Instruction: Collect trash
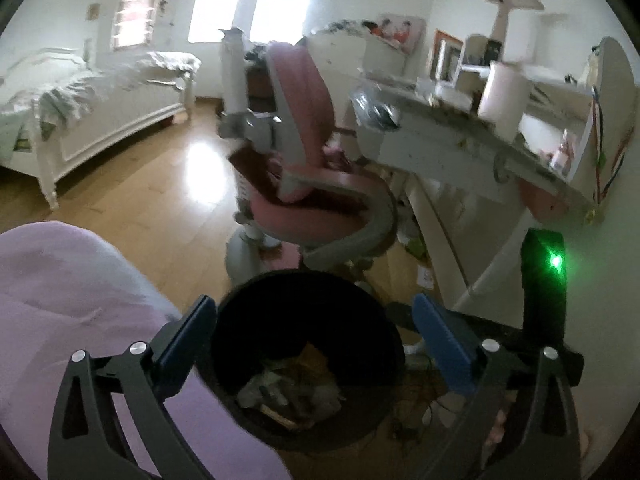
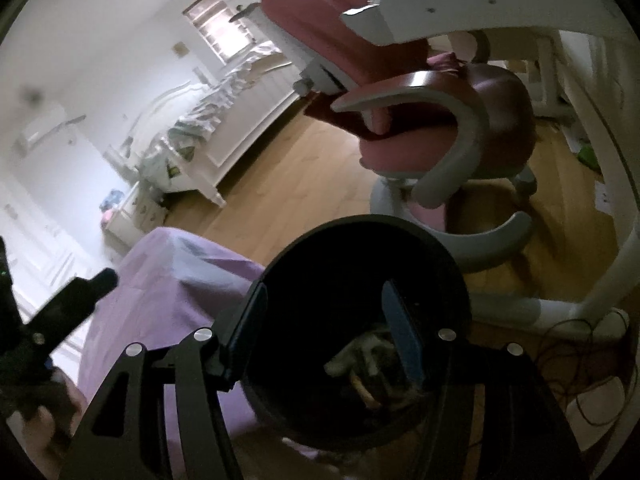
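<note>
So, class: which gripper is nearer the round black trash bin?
Right. The right gripper hangs directly over the round black trash bin, one finger inside its rim; the left gripper sits back, fingers straddling the bin from above.

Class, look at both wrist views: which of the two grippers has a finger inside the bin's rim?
The right gripper: its right finger sits inside the black bin. The left gripper straddles the bin outside its rim.

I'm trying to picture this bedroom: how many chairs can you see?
1. A single pink chair with grey armrests stands on the wooden floor, pulled up beside the white desk, just beyond the black trash bin. Others could be out of view.
</note>
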### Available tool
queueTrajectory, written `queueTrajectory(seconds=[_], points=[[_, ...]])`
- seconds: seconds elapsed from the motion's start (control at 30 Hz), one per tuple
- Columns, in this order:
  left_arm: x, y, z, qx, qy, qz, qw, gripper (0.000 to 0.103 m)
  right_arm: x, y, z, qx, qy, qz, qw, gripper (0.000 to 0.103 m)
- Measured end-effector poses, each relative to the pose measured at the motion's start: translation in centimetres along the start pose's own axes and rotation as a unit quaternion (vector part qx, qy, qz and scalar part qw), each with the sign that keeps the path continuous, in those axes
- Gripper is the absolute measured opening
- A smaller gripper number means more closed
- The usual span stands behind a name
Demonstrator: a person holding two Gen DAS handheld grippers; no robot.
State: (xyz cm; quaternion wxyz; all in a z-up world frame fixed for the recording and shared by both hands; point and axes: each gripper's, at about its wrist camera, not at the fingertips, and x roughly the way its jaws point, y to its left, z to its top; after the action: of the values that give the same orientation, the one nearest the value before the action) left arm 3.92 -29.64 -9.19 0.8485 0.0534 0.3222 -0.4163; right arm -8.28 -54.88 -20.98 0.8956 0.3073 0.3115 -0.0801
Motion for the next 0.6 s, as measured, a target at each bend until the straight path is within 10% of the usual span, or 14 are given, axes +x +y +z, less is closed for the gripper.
queueTrajectory(seconds=[0.3, 0.6], points=[[-6.9, 5.7, -1.1, -0.058, -0.025, 0.110, 0.9919, 0.098, 0.9, 7.9, 0.0, -0.054, 0.016, 0.031, 0.998, 0.077], [-17.0, 13.2, -4.8, -0.108, -0.108, 0.264, 0.9525, 0.098, 2.2, 22.3, -1.8, -0.166, 0.019, 0.078, 0.983, 0.082]])
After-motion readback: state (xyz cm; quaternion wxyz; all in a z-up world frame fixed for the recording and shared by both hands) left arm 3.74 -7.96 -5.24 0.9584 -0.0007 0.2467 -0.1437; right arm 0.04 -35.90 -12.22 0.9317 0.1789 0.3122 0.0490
